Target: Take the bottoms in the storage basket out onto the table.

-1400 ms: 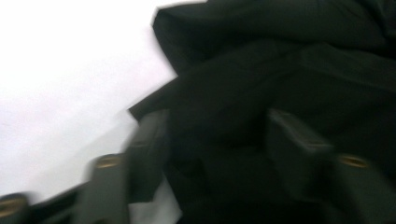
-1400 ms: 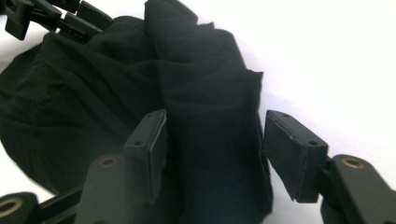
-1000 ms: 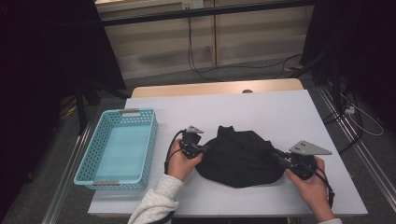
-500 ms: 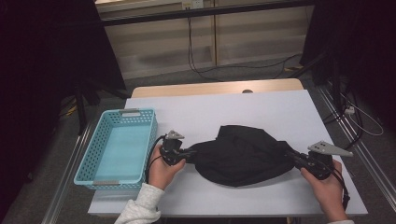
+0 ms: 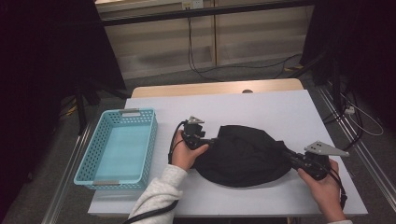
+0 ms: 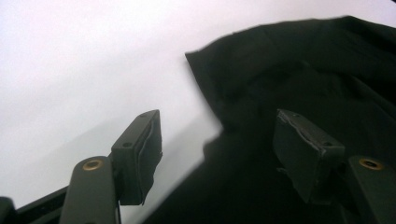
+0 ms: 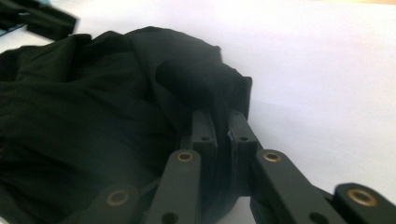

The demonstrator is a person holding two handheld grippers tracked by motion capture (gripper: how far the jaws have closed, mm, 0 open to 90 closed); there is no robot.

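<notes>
A black cloth (image 5: 243, 156) lies spread in a low mound on the white table (image 5: 261, 109). My left gripper (image 5: 214, 141) is at its left edge, and its jaws have just been opening. In the left gripper view the left gripper (image 6: 219, 140) stands open: one pad (image 6: 140, 149) hangs over bare table, the other (image 6: 306, 154) over the cloth (image 6: 299, 70), and neither presses on it. My right gripper (image 5: 286, 154) is shut on the cloth's right edge. In the right gripper view the right gripper (image 7: 222, 128) pinches a fold of the black cloth (image 7: 93, 107).
A light blue mesh basket (image 5: 88, 158), with nothing in it, stands at the table's left side. The table's far half is bare white. Beyond the far edge are a wooden strip (image 5: 215, 88) and cables on the floor.
The two hands pulled apart and stretched the cloth wider. The left jaws then opened and let go of the cloth's left edge, and the left hand came back right. The right grip holds.
</notes>
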